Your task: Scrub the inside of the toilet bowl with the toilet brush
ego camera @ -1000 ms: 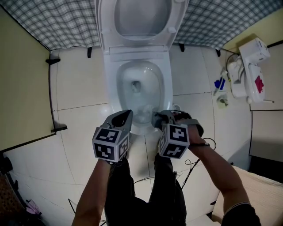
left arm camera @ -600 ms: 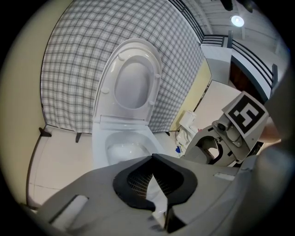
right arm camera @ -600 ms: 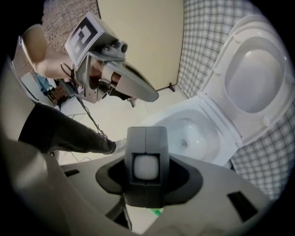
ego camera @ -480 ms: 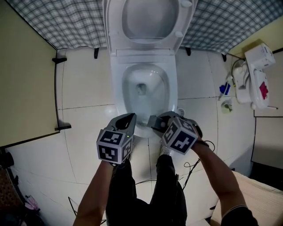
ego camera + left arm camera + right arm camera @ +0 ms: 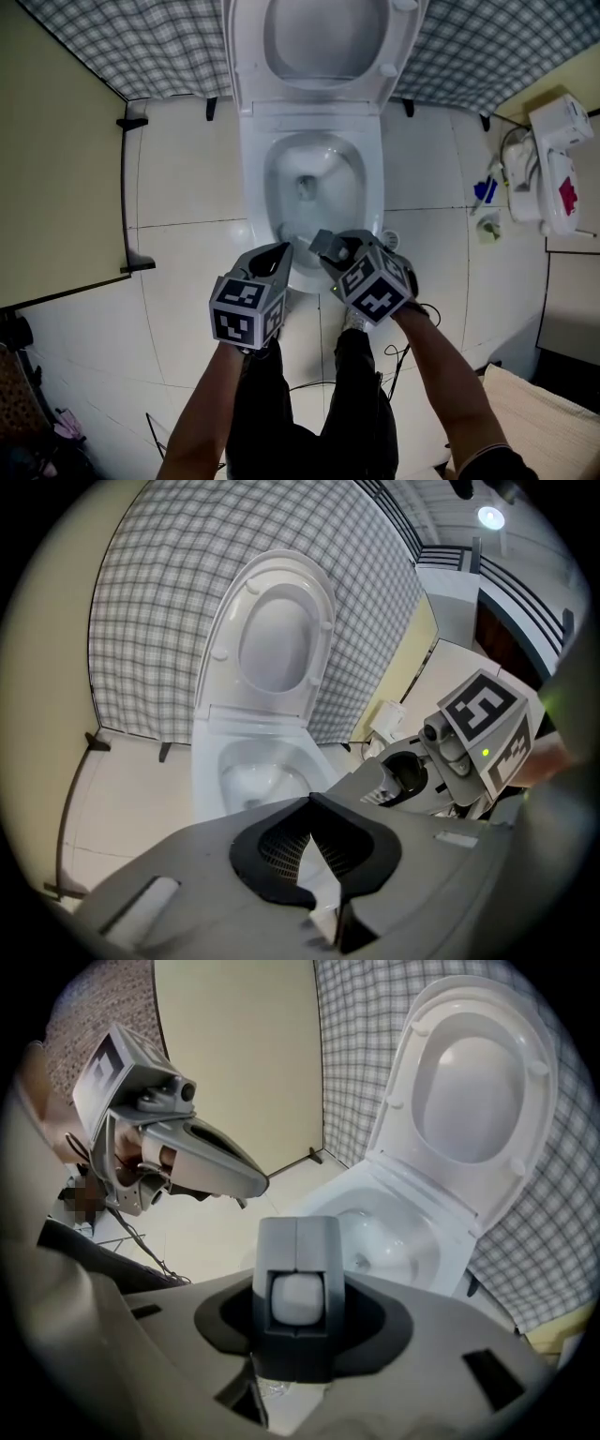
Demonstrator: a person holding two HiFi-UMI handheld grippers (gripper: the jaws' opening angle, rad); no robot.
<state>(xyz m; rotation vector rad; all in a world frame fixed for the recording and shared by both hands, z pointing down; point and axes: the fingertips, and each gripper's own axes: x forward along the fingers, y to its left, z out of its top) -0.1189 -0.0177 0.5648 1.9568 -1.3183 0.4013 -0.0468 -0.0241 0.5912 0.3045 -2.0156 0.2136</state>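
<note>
The white toilet point(image 5: 370, 202) stands with its lid point(image 5: 323, 42) raised and water low in the bowl point(image 5: 314, 183). My right gripper point(image 5: 324, 247) hangs over the bowl's near rim, shut on the grey handle of the toilet brush point(image 5: 298, 1269), whose white end faces the camera. A thin shaft point(image 5: 292, 235) runs from it to the bowl's near-left wall; the brush head is hard to make out. My left gripper point(image 5: 276, 251) hovers just left of it, shut and holding nothing. In the left gripper view its jaws point(image 5: 314, 803) meet at the tip in front of the bowl point(image 5: 253, 780).
A small round holder point(image 5: 389, 240) sits on the floor at the toilet's right. A white unit point(image 5: 553, 159) and a blue object point(image 5: 486, 191) are at the right wall. Cables point(image 5: 408, 342) lie on the tiles by my dark trousers point(image 5: 309, 412). A beige partition point(image 5: 56, 169) closes the left.
The right gripper has rolled and shifted left towards the bowl's front rim with the brush handle in it. The left gripper has barely moved.
</note>
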